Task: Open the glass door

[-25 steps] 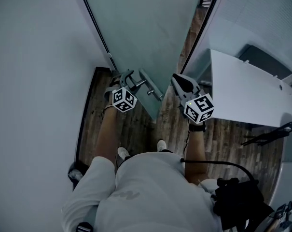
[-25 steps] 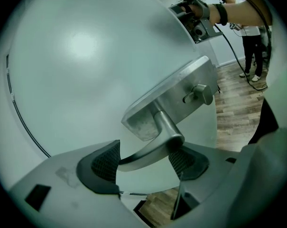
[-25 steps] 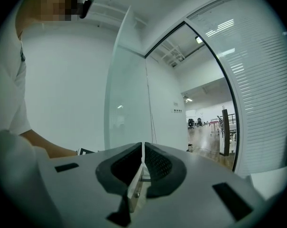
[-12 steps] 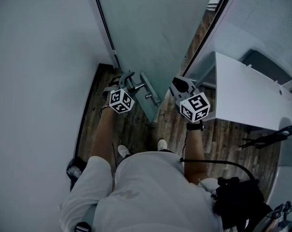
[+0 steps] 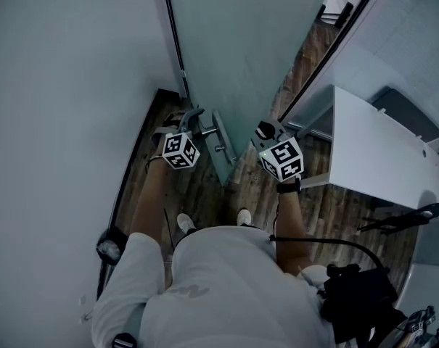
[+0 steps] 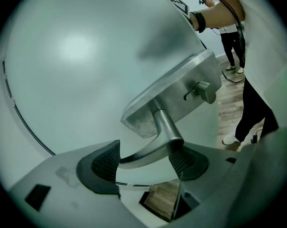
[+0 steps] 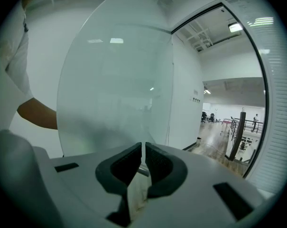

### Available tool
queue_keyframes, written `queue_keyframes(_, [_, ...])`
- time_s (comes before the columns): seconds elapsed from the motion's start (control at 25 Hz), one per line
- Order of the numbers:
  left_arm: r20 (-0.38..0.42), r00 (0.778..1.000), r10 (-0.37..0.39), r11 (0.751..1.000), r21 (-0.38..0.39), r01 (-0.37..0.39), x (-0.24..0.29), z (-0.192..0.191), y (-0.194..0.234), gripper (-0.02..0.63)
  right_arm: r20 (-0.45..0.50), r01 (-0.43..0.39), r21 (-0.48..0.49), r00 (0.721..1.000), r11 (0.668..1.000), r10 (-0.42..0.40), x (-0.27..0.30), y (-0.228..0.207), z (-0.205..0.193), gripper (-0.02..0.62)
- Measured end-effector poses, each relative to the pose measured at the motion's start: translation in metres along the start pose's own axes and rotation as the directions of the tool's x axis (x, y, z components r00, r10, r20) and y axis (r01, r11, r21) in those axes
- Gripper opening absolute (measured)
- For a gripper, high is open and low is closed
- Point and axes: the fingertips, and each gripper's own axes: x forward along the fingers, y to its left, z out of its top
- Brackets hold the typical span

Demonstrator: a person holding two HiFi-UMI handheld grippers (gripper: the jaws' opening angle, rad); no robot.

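At the door's free edge, my right claw (image 7: 142,161) is pressed almost together, pinching the thin rim of the glass door (image 5: 241,49). My left claw (image 6: 143,161) clamps the metal lever handle (image 6: 164,127), with a pad against each side. The door stands ajar in front of me, above the wood floor (image 5: 328,209).

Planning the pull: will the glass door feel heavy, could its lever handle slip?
The glass door looks tall and rigid: probably heavy, swinging as one pane. Its lever handle is smooth metal, so the left gripper could slip.
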Motion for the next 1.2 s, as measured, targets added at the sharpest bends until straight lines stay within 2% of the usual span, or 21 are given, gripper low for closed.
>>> queue_keyframes(0.36, [-0.081, 0.996, 0.025, 1.0, 0.02, -0.024, -0.032, -0.031, 0.001, 0.293, -0.084, -0.112, -0.126, 0.991, 0.986, 0.102, 0.036, 0.04, 0.0, 0.036])
queue_keyframes(0.52, [-0.096, 0.994, 0.045, 0.999, 0.019, -0.043, -0.047, -0.048, 0.002, 0.295, -0.081, -0.207, -0.148, 0.977, 0.967, 0.197, 0.05, 0.065, 0.007, 0.122])
queue_keyframes(0.6, [-0.11, 0.992, 0.056, 0.998, 0.016, -0.055, -0.055, -0.056, 0.003, 0.293, -0.109, -0.244, -0.201, 0.968, 0.949, 0.225, 0.056, 0.078, 0.006, 0.158])
queue_keyframes(0.68, [-0.121, 0.989, 0.079, 0.996, -0.021, -0.082, -0.065, -0.066, 0.004, 0.293, -0.154, -0.27, -0.28, 0.96, 0.921, 0.234, 0.063, 0.09, 0.001, 0.167])
queue_keyframes(0.76, [-0.111, 0.988, 0.105, 0.983, -0.136, -0.12, -0.077, -0.077, 0.004, 0.295, -0.196, -0.285, -0.356, 0.954, 0.89, 0.227, 0.071, 0.099, -0.006, 0.167])
queue_keyframes(0.8, [-0.088, 0.989, 0.116, 0.964, -0.229, -0.133, -0.083, -0.081, 0.003, 0.293, -0.214, -0.29, -0.391, 0.952, 0.873, 0.22, 0.074, 0.103, -0.008, 0.167])
queue_keyframes(0.84, [-0.057, 0.99, 0.131, 0.931, -0.335, -0.143, -0.09, -0.085, 0.002, 0.293, -0.232, -0.296, -0.426, 0.949, 0.855, 0.213, 0.078, 0.106, -0.01, 0.166])
queue_keyframes(0.92, [-0.014, 0.983, 0.185, 0.841, -0.516, -0.166, -0.109, -0.094, 0.0, 0.293, -0.269, -0.312, -0.485, 0.942, 0.817, 0.2, 0.084, 0.112, -0.015, 0.166])
queue_keyframes(0.96, [-0.012, 0.977, 0.214, 0.8, -0.572, -0.183, -0.12, -0.1, -0.002, 0.293, -0.287, -0.321, -0.508, 0.938, 0.799, 0.195, 0.087, 0.117, -0.018, 0.166])
queue_keyframes(1.04, [-0.033, 0.965, 0.26, 0.737, -0.639, -0.221, -0.142, -0.115, -0.01, 0.293, -0.313, -0.337, -0.547, 0.931, 0.766, 0.186, 0.095, 0.128, -0.021, 0.166])
queue_keyframes(1.2, [-0.09, 0.936, 0.341, 0.64, -0.707, -0.301, -0.182, -0.136, -0.024, 0.291, -0.345, -0.349, -0.595, 0.925, 0.724, 0.163, 0.113, 0.145, -0.023, 0.166])
